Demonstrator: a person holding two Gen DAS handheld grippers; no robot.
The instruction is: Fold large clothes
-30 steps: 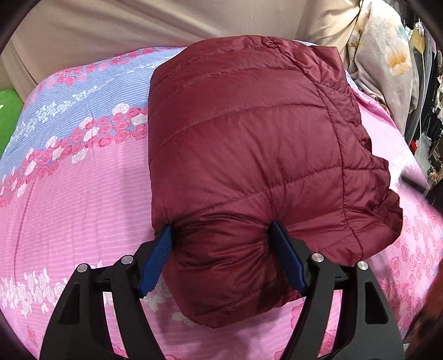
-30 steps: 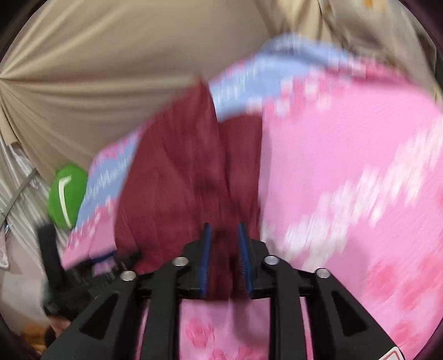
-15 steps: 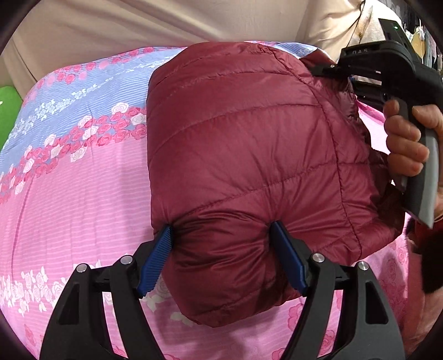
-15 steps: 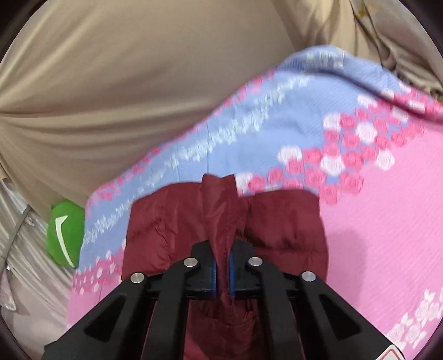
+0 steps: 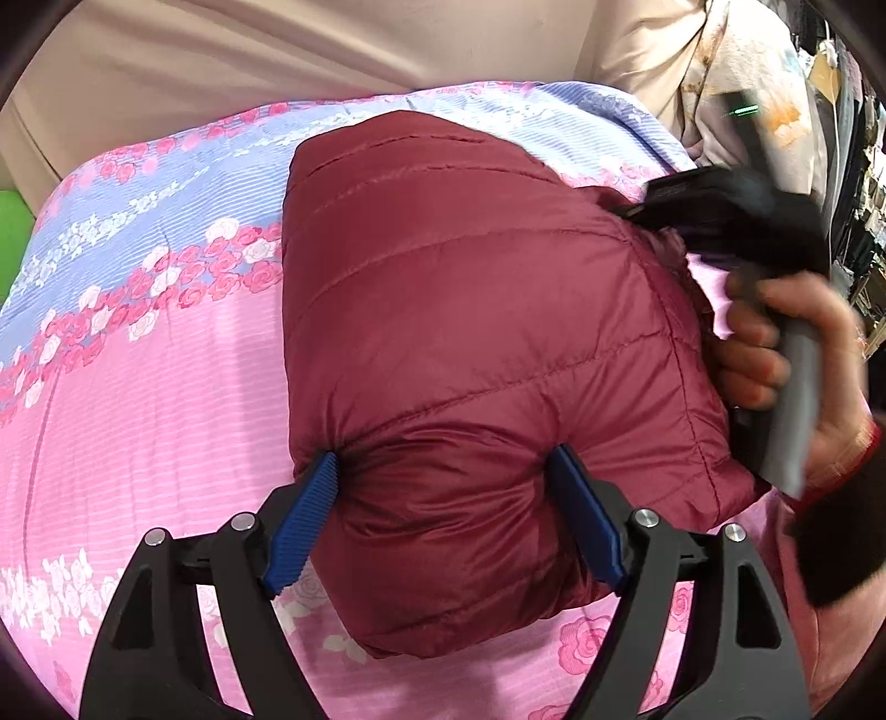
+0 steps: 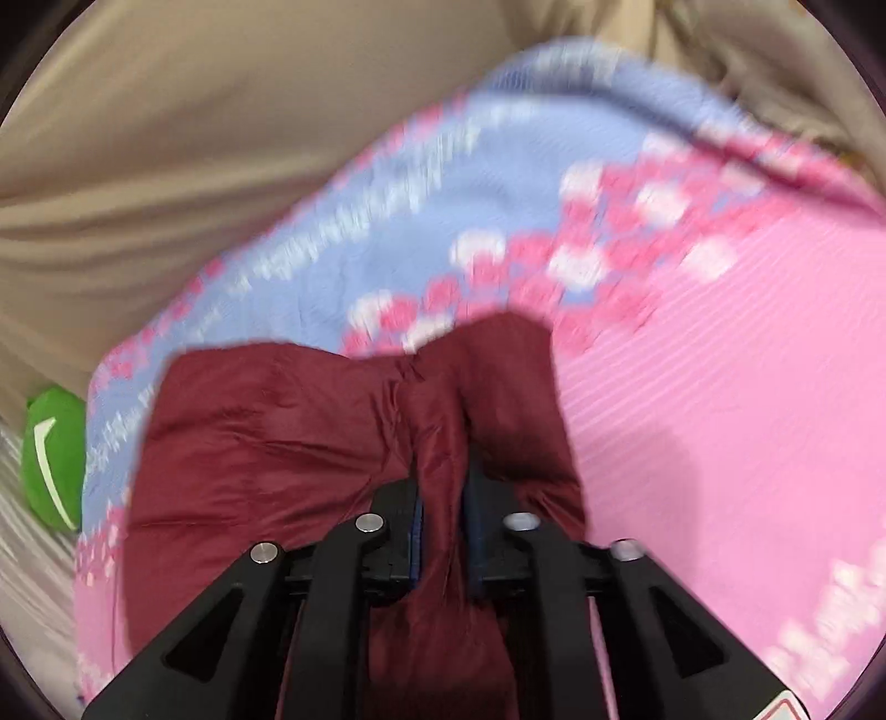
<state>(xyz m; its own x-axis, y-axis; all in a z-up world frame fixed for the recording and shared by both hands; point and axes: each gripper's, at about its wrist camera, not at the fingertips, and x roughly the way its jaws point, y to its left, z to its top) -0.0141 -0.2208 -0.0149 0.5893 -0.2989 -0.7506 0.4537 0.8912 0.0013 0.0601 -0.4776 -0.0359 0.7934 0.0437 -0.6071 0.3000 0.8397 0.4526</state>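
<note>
A dark red quilted puffer jacket (image 5: 470, 310) lies folded in a bulky bundle on a pink and blue floral bedspread (image 5: 138, 387). My left gripper (image 5: 443, 515) has its blue pads (image 5: 302, 520) pressed wide apart against the bundle's near end, squeezing it. My right gripper (image 6: 443, 509) is shut on a fold of the jacket (image 6: 277, 443) at its far right side. In the left wrist view the right gripper's body (image 5: 736, 216) shows with the hand holding it.
A beige curtain (image 5: 277, 50) hangs behind the bed. A green object (image 6: 52, 459) sits off the bed's far-left edge. Floral fabric (image 5: 736, 83) and dark clutter stand at the right.
My right gripper, holding the jacket's edge, has shifted toward the bundle's right side; its view is blurred by motion. The left gripper holds still on the bundle.
</note>
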